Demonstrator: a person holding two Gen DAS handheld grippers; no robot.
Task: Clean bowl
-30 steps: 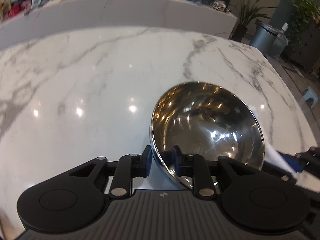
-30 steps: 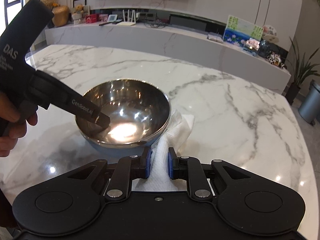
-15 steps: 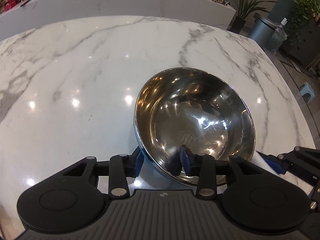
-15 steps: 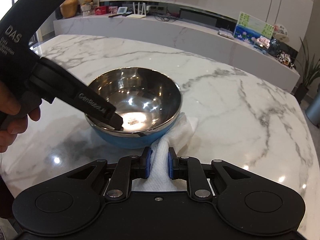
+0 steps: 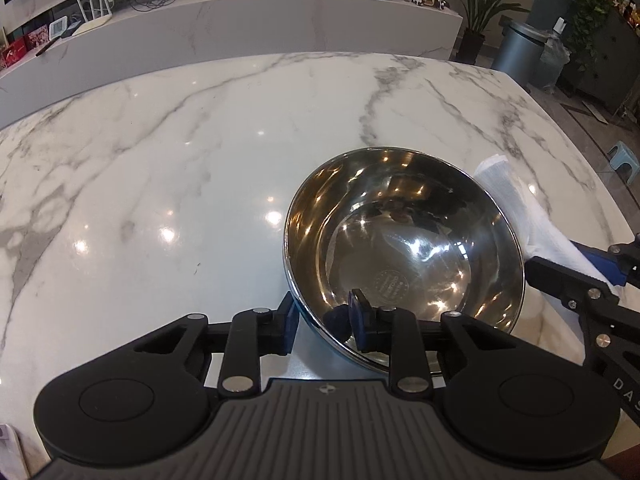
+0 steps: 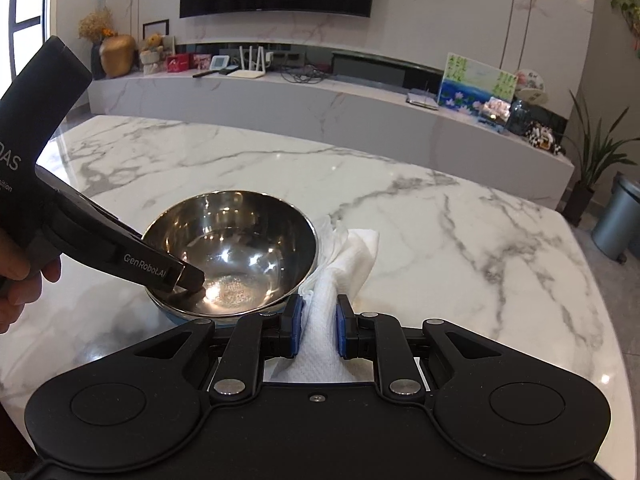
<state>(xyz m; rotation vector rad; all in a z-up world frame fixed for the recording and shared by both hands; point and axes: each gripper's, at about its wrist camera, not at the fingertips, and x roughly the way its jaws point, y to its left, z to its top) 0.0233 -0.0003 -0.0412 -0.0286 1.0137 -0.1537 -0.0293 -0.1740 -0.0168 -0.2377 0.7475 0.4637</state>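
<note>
Left claw (image 5: 324, 322) clamps bowl (image 5: 404, 240) near rim. Right claw (image 6: 317, 330), shut on tissue (image 6: 340, 264), sits just right of bowl.

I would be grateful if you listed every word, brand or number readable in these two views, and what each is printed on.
"GenRobot.AI": on the finger arm of the left gripper, right wrist view.
"DAS": on that gripper's handle body; the smaller lines below are too blurred to read.
"DAS", cut off: on the right gripper body, left wrist view.
Round stamp in the bowl bottom: unreadable.
</note>
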